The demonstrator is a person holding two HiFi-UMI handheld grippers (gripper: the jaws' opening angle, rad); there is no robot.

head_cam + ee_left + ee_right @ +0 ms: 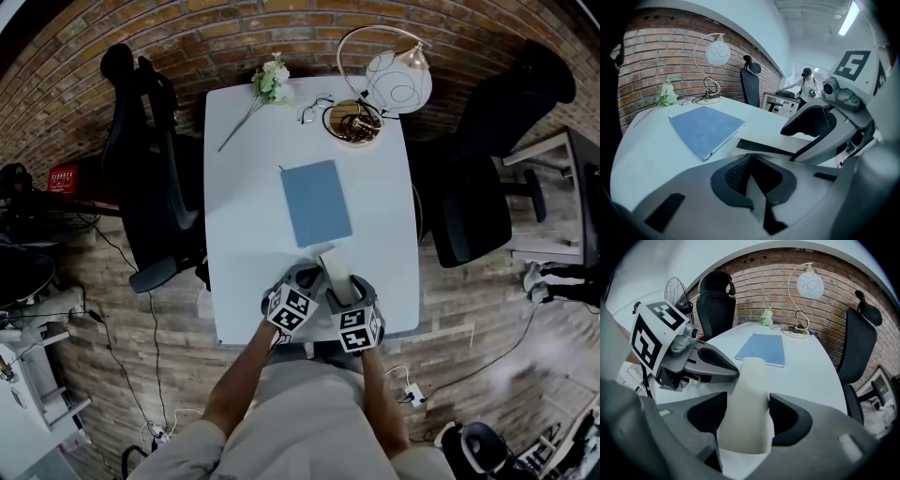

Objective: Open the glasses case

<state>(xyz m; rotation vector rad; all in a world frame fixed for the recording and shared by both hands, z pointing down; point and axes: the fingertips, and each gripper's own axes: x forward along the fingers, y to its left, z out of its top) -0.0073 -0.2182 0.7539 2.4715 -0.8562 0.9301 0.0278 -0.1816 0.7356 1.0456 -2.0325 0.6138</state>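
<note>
a cream glasses case [749, 380] lies at the near edge of a white table [246, 234], pointing toward a blue notebook [316, 202]. the right gripper [747, 400] is clamped on the case, a pad against each side. the left gripper [751, 161] sits just beside it with its jaws together at the tips; whether they pinch the case's edge cannot be told. farther back stand a globe lamp [397, 81] and a white flower [273, 82].
</note>
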